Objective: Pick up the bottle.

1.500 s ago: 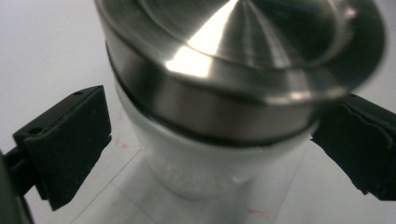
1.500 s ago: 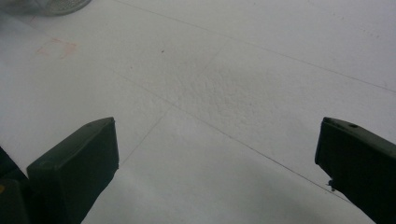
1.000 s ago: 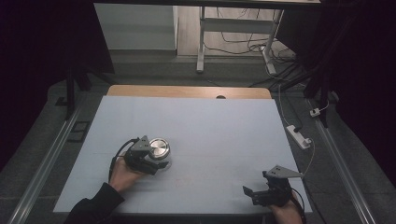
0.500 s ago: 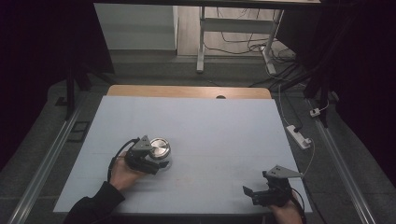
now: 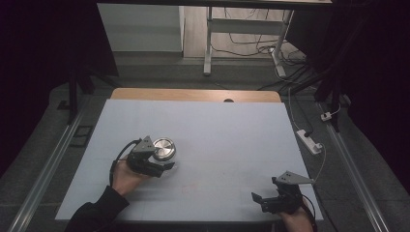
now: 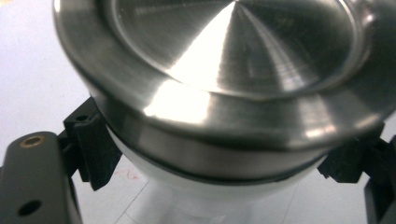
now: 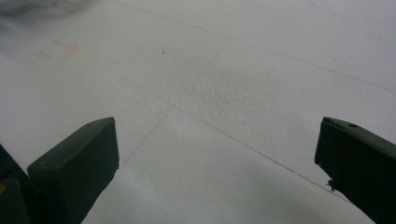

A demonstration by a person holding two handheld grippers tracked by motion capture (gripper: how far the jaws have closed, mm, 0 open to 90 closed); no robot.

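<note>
A small white jar (image 6: 210, 196) with a round brushed-steel lid (image 5: 163, 148) stands at the left middle of the white table sheet (image 5: 232, 135). My left gripper (image 5: 167, 163) comes at it from the near side, held in a hand. In the left gripper view the lid (image 6: 233, 56) looms large, and the black fingers (image 6: 93, 149) press on the jar's body just under the lid's rim: shut on the jar. My right gripper (image 5: 258, 202) rests at the front right corner, open. In the right gripper view its fingers (image 7: 74, 172) stand wide apart over bare sheet.
A faint red mark (image 5: 188, 186) lies on the sheet between the two grippers. A wooden strip (image 5: 193, 94) borders the table's far edge. A white power strip (image 5: 309, 141) lies on the floor to the right, and metal stand legs (image 5: 208, 48) rise beyond the table.
</note>
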